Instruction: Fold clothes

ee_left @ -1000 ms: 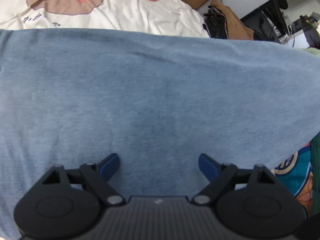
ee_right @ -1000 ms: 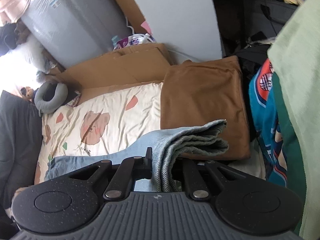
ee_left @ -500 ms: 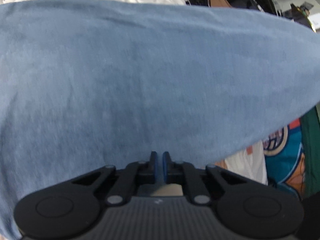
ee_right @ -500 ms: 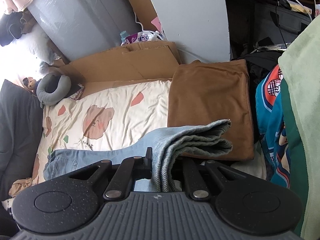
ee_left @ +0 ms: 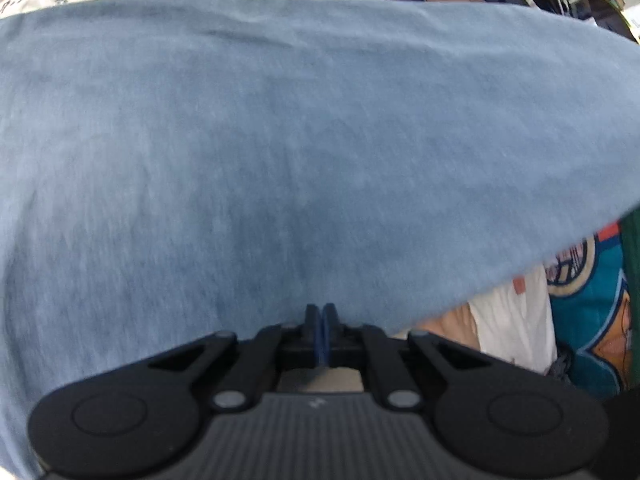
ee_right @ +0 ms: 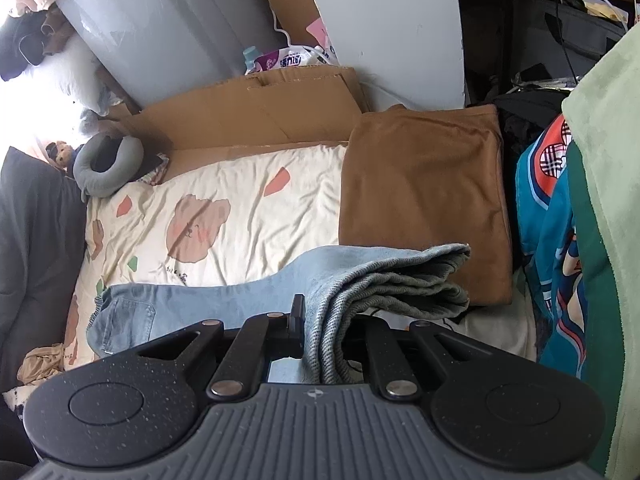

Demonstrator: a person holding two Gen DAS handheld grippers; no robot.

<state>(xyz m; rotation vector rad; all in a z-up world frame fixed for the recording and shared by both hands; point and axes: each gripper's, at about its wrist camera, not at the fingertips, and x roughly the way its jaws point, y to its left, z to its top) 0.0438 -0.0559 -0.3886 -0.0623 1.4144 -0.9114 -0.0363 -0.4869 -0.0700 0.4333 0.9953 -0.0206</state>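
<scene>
Light blue jeans (ee_left: pixel 320 140) fill almost the whole left wrist view. My left gripper (ee_left: pixel 320 312) is shut, its blue pads pinched together right at the denim's near edge; the cream sheet shows beneath the jaws. In the right wrist view the jeans (ee_right: pixel 200 300) lie across the bed, waist and back pocket to the left. The leg ends are bunched in several layers and my right gripper (ee_right: pixel 320 320) is shut on them. Its right finger is hidden by the denim.
The cream bear-print sheet (ee_right: pixel 240 200) covers the bed. A folded brown garment (ee_right: pixel 424 200) lies at the right, with flat cardboard (ee_right: pixel 260 108) and a grey bin (ee_right: pixel 160 20) behind. A grey neck pillow (ee_right: pixel 104 164) sits far left. Teal printed clothing (ee_right: pixel 552 260) and pale green fleece (ee_right: pixel 612 160) hang on the right.
The left gripper's jaws went from wide open to shut at the denim's edge, and it moved closer to the cloth. The right gripper kept its hold and barely moved.
</scene>
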